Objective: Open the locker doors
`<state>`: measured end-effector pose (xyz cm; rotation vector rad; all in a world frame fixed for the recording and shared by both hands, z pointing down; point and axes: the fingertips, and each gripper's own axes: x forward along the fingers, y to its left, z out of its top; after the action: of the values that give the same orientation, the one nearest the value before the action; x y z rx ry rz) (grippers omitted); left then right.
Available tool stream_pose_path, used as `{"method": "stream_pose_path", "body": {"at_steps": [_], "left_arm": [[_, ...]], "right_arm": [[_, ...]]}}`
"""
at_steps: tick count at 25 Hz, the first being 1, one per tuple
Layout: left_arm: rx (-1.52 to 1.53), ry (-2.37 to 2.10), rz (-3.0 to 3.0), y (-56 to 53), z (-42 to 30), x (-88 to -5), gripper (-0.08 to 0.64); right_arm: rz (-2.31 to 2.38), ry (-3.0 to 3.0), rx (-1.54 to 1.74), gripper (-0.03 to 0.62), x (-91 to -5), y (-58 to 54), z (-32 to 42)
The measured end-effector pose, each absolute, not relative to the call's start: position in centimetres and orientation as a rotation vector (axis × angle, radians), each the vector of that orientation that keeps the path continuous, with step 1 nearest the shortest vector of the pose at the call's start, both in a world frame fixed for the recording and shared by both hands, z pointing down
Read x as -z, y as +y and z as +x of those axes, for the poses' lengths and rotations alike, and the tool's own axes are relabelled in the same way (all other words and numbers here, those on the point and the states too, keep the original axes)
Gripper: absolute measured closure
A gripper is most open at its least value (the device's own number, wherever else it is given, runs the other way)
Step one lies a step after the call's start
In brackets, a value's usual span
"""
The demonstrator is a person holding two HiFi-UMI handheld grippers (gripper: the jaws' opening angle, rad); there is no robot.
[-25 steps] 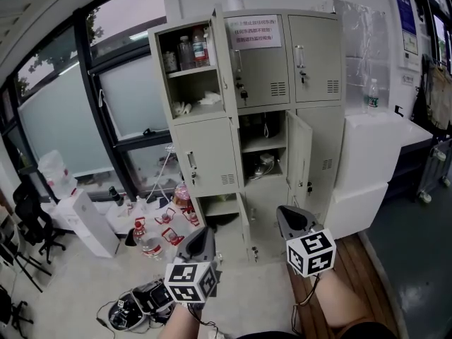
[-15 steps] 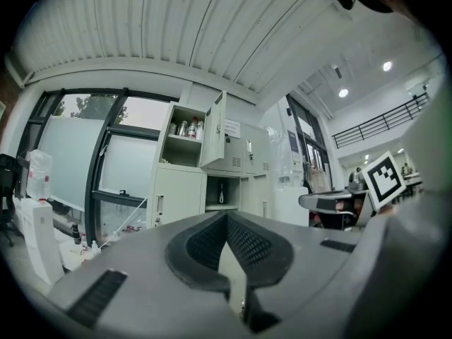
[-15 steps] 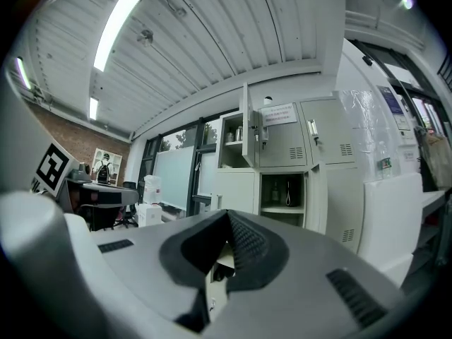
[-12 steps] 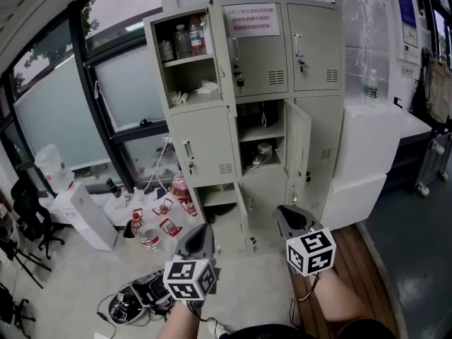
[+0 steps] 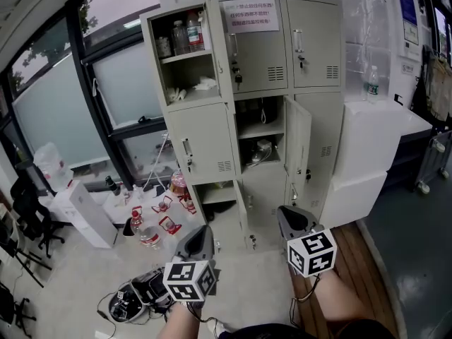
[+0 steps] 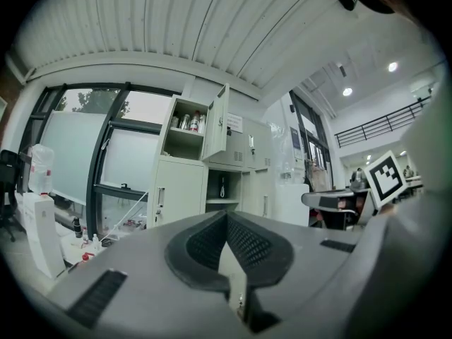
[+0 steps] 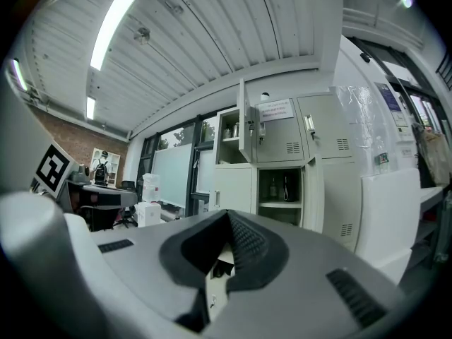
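Beige locker (image 5: 205, 143) rises slightly in frame; left gripper (image 5: 205, 230) and right gripper (image 5: 282, 212) stay closed, empty, bottom centre, reaching no door.

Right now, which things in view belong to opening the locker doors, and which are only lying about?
For the job: beige metal locker cabinet; its closed top-right door; closed middle-left door; left hand-held gripper and right hand-held gripper, both shut.
Lying about: clear plastic water bottle on white cabinet; red-capped bottles on the floor; black office chair.
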<state>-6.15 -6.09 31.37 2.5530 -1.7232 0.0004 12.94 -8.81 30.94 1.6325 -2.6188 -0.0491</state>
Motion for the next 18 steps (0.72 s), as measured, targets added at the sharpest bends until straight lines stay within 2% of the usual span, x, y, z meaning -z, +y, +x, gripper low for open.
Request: {"method": "stream_pose_path", "body": {"at_steps": [18], "left_arm": [[-0.002,-1.721,2.558,-5.86,-5.44,-31.16,0.561]], "right_arm": [[1.629,-2.633,0.049,0.592,-30.69,-8.65,13.15]]}}
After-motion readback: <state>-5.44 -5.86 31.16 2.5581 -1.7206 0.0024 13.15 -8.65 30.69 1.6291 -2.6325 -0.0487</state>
